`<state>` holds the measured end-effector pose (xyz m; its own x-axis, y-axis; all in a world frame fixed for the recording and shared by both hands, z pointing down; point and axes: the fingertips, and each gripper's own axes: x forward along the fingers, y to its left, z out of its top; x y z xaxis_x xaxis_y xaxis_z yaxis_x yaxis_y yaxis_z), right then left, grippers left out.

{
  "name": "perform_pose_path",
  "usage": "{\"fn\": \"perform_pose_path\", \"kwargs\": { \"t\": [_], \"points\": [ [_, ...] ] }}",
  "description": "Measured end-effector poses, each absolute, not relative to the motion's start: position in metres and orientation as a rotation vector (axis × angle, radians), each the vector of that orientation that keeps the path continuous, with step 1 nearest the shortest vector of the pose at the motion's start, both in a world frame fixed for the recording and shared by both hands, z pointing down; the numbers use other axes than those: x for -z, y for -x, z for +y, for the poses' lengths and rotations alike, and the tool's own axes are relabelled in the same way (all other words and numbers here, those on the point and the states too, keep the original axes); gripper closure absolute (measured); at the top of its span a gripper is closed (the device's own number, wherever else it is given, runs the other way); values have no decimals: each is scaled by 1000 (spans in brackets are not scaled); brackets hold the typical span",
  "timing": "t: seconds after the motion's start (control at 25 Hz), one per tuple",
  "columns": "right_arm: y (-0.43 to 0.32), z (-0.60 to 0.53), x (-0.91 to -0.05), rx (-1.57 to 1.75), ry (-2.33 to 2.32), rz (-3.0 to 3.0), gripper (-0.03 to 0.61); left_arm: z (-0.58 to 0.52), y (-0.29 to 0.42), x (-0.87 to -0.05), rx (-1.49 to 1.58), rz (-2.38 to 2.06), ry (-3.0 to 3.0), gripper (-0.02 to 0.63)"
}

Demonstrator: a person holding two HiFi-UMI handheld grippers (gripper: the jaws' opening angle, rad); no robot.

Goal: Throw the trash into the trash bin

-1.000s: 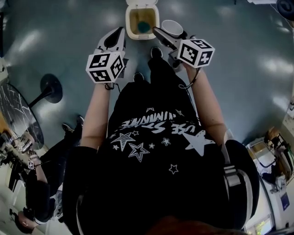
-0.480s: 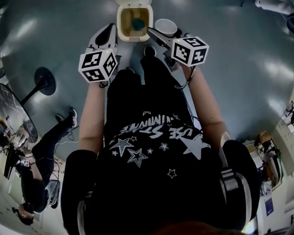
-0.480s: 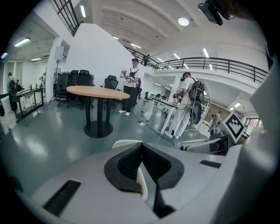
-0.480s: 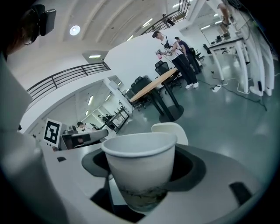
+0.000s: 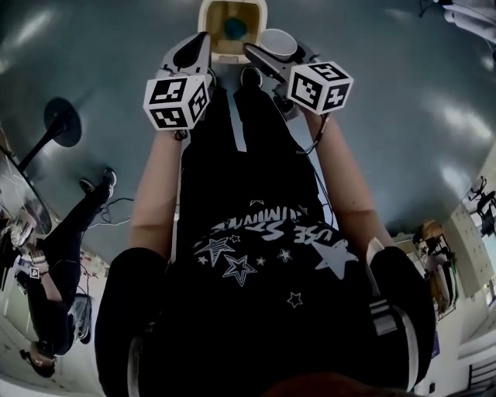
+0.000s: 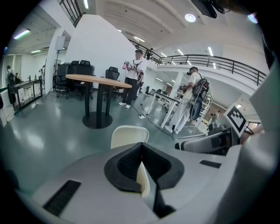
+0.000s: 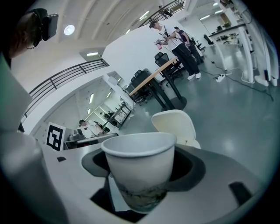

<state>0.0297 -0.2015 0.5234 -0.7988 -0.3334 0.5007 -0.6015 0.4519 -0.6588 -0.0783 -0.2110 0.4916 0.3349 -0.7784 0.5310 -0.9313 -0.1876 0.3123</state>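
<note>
The cream trash bin point(image 5: 211, 17) stands open on the floor at the top of the head view, with a blue-green item inside. Its raised lid point(image 6: 128, 135) shows just beyond my left gripper point(image 6: 140, 146), whose jaws meet at the tips with nothing held. In the head view the left gripper point(image 5: 198, 45) is at the bin's left edge. My right gripper point(image 7: 142, 164) is shut on a white paper cup point(image 7: 140, 175), held upright, with the bin lid point(image 7: 175, 127) behind it. The cup point(image 5: 277, 43) hangs just right of the bin, in the right gripper point(image 5: 270, 58).
A round table on a black pedestal point(image 6: 98, 83) and office chairs stand farther back, with people beside desks. Another person point(image 5: 54, 256) stands at the left of the head view near a black pedestal base point(image 5: 62, 120). Grey floor surrounds the bin.
Both grippers have sunk and come closer to the bin, so their tips now flank its opening. The cup stays in the right gripper.
</note>
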Motion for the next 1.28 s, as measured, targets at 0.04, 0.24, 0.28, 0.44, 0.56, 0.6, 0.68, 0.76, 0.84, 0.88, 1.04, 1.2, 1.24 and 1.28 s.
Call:
{"fn": "perform_pose_path", "kwargs": {
  "t": [0.04, 0.24, 0.28, 0.44, 0.56, 0.6, 0.68, 0.76, 0.84, 0.88, 1.04, 1.2, 1.24, 1.28],
  "points": [
    [-25, -200, -533, -1289, -809, -2394, 236, -211, 83, -501, -348, -1479, -2016, 603],
    [-8, -193, -566, -1337, -850, -2318, 236, -213, 94, -527, -362, -1429, -2010, 603],
    [-7, -196, -570, -1326, -862, -2307, 236, -217, 95, -529, -362, -1427, -2010, 603],
    [1, -210, -572, -1231, -913, -2297, 236, -224, 101, -537, -364, -1421, -2013, 603],
    [9, -209, -586, -1221, -934, -2296, 236, -218, 105, -554, -373, -1406, -2013, 603],
    [10, -209, -593, -1230, -942, -2294, 236, -215, 106, -562, -381, -1398, -2013, 603],
    [12, -207, -605, -1247, -956, -2284, 236, -210, 106, -576, -400, -1381, -2013, 603],
    [14, -206, -617, -1259, -967, -2270, 236, -206, 108, -586, -416, -1370, -2006, 603],
    [17, -207, -628, -1266, -981, -2256, 236, -204, 112, -596, -425, -1364, -1992, 603],
    [18, -208, -633, -1270, -990, -2248, 236, -202, 114, -602, -430, -1358, -1986, 603],
    [16, -204, -661, -1298, -1004, -2214, 236, -196, 111, -629, -466, -1325, -1964, 603],
    [20, -203, -690, -1327, -1001, -2187, 236, -198, 113, -650, -478, -1316, -1938, 603],
    [22, -202, -697, -1335, -1000, -2179, 236, -198, 115, -656, -479, -1316, -1928, 603],
    [25, -202, -704, -1343, -998, -2171, 236, -198, 117, -661, -480, -1316, -1918, 603]
  ]
}}
